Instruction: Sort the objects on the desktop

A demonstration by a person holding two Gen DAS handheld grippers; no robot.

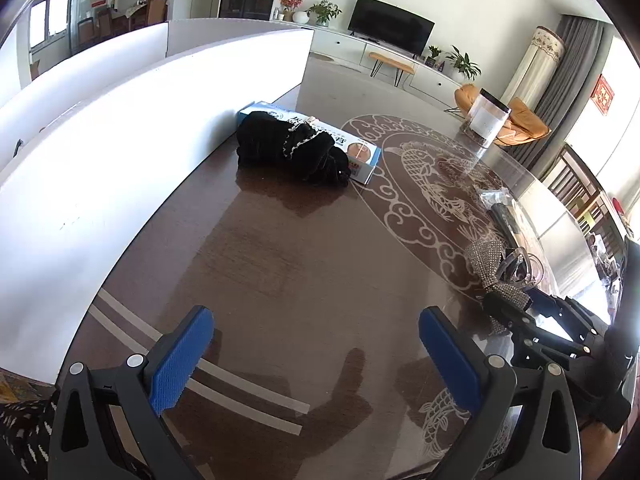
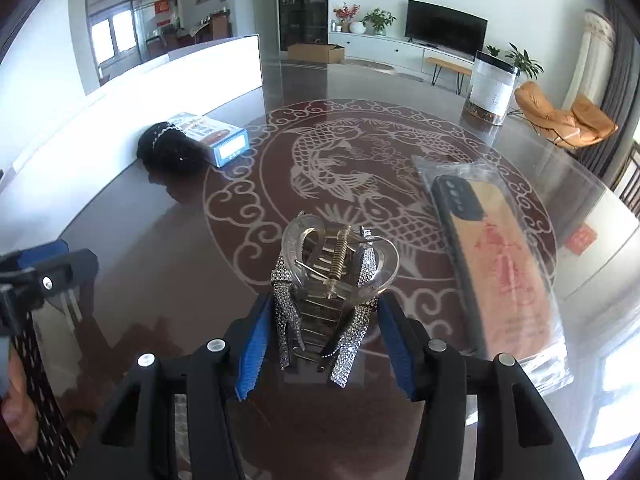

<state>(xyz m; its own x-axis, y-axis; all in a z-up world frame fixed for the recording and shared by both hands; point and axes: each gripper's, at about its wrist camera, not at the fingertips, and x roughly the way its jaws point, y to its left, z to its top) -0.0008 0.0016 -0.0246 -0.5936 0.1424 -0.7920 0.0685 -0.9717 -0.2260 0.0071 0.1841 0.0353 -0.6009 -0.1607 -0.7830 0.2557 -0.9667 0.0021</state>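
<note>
A clear hair claw clip with rhinestone bow strips sits upright between the blue pads of my right gripper, which is shut on it just above the table. The left wrist view shows the same clip in the right gripper at the right. My left gripper is open over bare table with nothing between its fingers; it shows at the left edge of the right wrist view. A black lace-trimmed cloth item lies against a blue and white box.
A bagged phone case lies right of the clip. A clear jar with a black lid stands at the far right. A white board walls the table's left side. The dark glass-topped table carries a pale fish pattern.
</note>
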